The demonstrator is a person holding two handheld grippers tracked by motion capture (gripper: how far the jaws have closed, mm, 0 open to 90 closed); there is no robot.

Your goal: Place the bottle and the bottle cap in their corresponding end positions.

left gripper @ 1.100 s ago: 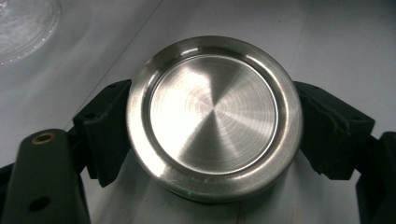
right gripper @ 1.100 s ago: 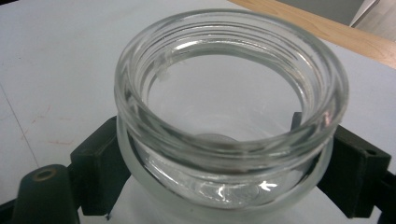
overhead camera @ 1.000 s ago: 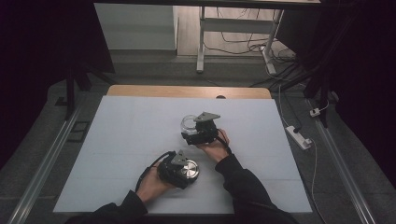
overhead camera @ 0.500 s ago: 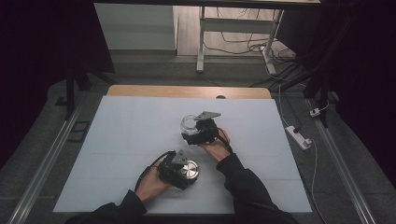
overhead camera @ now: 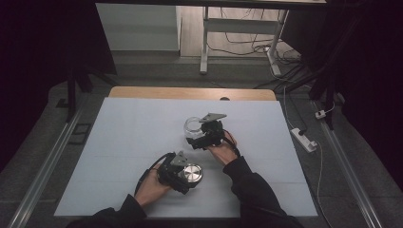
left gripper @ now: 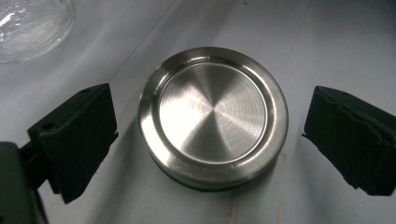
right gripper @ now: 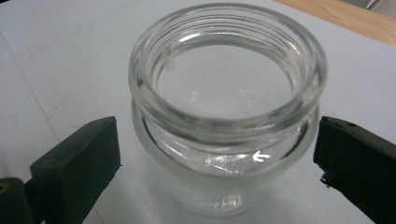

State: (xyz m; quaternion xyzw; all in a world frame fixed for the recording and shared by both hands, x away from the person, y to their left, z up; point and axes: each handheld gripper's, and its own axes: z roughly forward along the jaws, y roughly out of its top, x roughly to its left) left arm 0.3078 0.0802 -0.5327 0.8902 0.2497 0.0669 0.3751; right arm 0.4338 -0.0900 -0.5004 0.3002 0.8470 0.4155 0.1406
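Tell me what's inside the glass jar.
Nothing visible: the glass jar stands open and looks empty, the pale table showing through. Glare blurs its very bottom.

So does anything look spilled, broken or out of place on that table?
Nothing stands out. The glass jar stands upright, empty and whole between the right gripper's open jaws. Its metal lid lies flat on the white table, apart from the jar, between the left gripper's open jaws.

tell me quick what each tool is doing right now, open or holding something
Left tool: open, jaws just opened, metal lid between them, untouched.
Right tool: open, jaws just opened, glass jar between them, untouched.
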